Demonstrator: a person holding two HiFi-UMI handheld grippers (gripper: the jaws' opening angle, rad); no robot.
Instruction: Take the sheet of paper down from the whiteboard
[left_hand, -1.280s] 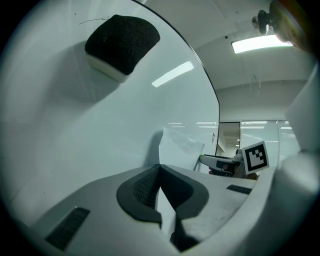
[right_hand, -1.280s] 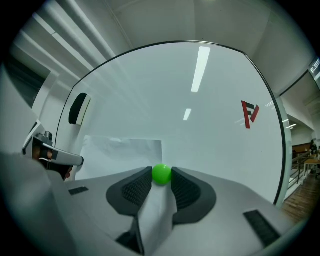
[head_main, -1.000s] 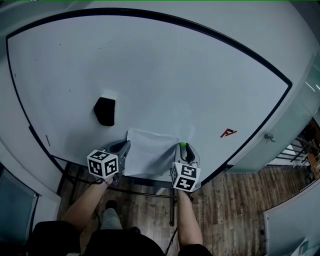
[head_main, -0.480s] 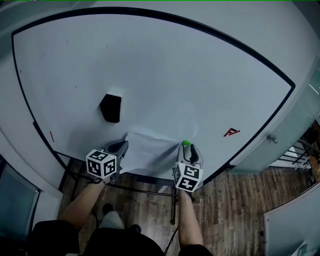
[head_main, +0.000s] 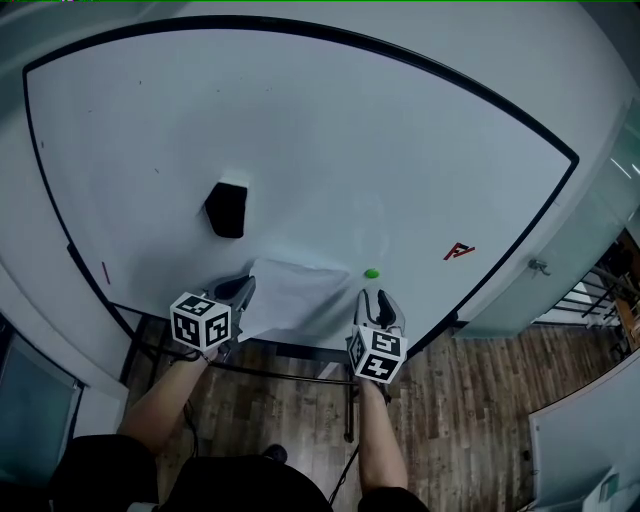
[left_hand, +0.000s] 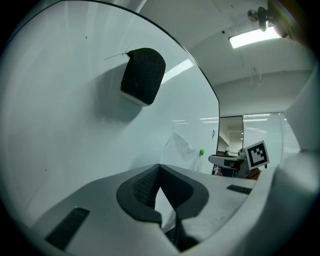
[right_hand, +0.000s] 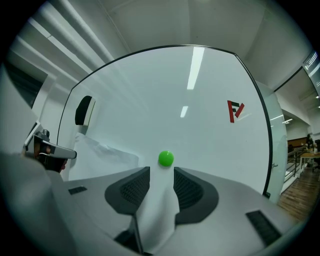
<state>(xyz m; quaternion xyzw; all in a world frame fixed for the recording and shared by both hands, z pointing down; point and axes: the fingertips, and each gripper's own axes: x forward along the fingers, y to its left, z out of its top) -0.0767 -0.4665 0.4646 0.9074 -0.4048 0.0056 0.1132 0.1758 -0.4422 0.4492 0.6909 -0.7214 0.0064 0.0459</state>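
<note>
Paper (head_main: 295, 300) between just-opened right tongs (right_hand: 161, 176)

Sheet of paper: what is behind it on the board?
The whiteboard is behind the sheet of paper; the patch it covers is hidden. The green magnet sits by its upper right corner; whether it overlaps the paper is unclear.

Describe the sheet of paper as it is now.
The sheet of paper is white, thin and creased, lying against the lower part of the whiteboard. The left gripper is shut on its left edge. Its right edge runs between the jaws of the right gripper, which have just been opening. The green magnet sits by its top right corner.
</note>
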